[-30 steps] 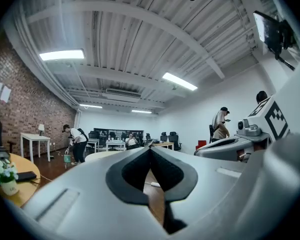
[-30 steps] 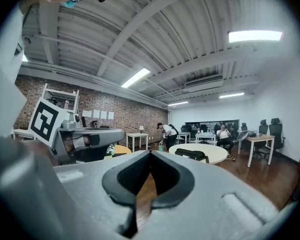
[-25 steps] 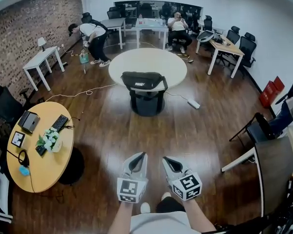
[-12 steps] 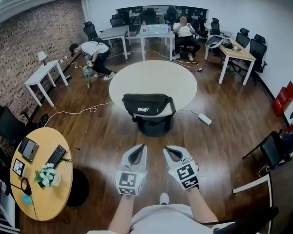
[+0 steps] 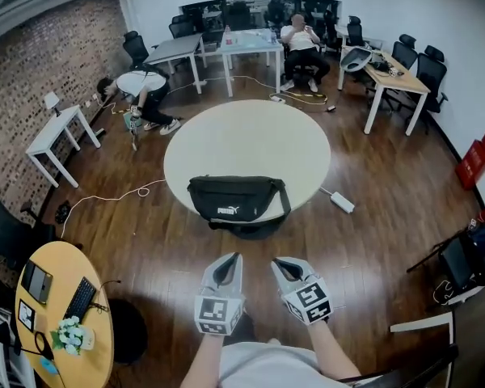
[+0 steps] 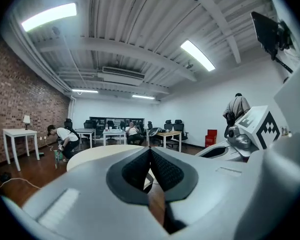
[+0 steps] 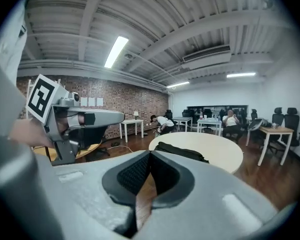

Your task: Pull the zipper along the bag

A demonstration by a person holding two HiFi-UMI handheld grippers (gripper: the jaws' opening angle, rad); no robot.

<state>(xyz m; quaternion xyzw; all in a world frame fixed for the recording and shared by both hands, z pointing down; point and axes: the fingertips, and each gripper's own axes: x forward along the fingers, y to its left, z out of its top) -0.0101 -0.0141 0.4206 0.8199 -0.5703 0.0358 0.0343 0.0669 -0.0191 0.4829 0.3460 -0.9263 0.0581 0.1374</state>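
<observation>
Big office room with a dark wooden floor point(image 5: 380, 241), a brick wall point(image 5: 32, 71) on the left and white walls at the back and right. In the middle, a round white worktop point(image 5: 250, 132). On its near edge, a black waist bag point(image 5: 236, 201), lying flat, with a white logo on the front and a strap looped out at the ends.

Low in the head view, two grey claws side by side over the floor, both pointing toward the bag and both well apart from it. Left claw point(image 5: 228, 259) shut tight, dark pads pressed together, nothing between them. Right claw point(image 5: 281, 263) shut too, pads touching, nothing held. On the back of each, a cube with black and white squares. Behind them, two bare forearms. In the right gripper view, the bag up on the worktop, past the closed tips.

Near the brick wall, a person point(image 5: 141, 86) bent down to the floor. At the back, another person point(image 5: 299, 37) sitting by some white desks point(image 5: 246, 48). On the right, a wooden desk point(image 5: 396, 75) with black office chairs point(image 5: 431, 73), and a red box point(image 5: 478, 158) by the wall. On the floor just right of the worktop, a white power strip point(image 5: 342, 202). At the lower left, a round wooden table point(image 5: 65, 259) with a keyboard point(image 5: 79, 299), a tablet point(image 5: 37, 281) and a little bunch of white flowers point(image 5: 71, 334).
</observation>
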